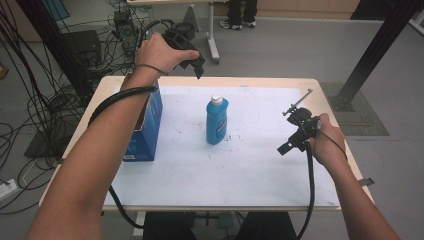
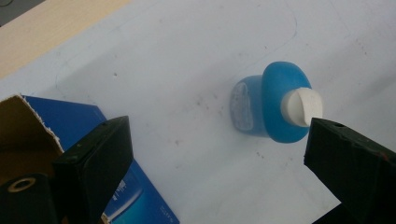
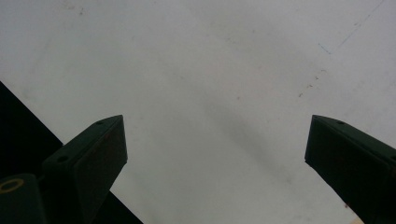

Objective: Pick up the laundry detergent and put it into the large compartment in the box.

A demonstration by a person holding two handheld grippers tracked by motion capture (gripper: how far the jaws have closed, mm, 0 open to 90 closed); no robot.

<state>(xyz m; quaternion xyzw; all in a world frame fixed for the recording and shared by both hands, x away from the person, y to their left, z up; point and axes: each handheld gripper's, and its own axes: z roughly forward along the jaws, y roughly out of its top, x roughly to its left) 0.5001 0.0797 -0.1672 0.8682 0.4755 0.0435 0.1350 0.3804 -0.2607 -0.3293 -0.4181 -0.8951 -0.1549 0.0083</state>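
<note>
Blue bottle (image 1: 217, 121) stands upright mid-surface (image 1: 260, 170), beside the box (image 1: 148, 131). We hover our left gripper (image 1: 199, 65) above, fingers (image 2: 100, 154) released; right gripper (image 1: 290, 145) idles, released. Clip the cap (image 2: 303, 106) and it may topple.

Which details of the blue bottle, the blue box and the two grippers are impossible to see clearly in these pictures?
- Blue bottle: label text too small in the high view; in the left gripper view it is seen from above, so the label is blurred.
- Blue box: its inside is hidden by the left forearm in the high view and cut off by the edge in the left gripper view.
- Left gripper: jaw tips partly hidden by the hand in the high view.
- Right gripper: fingertips too small and dark there.
</note>
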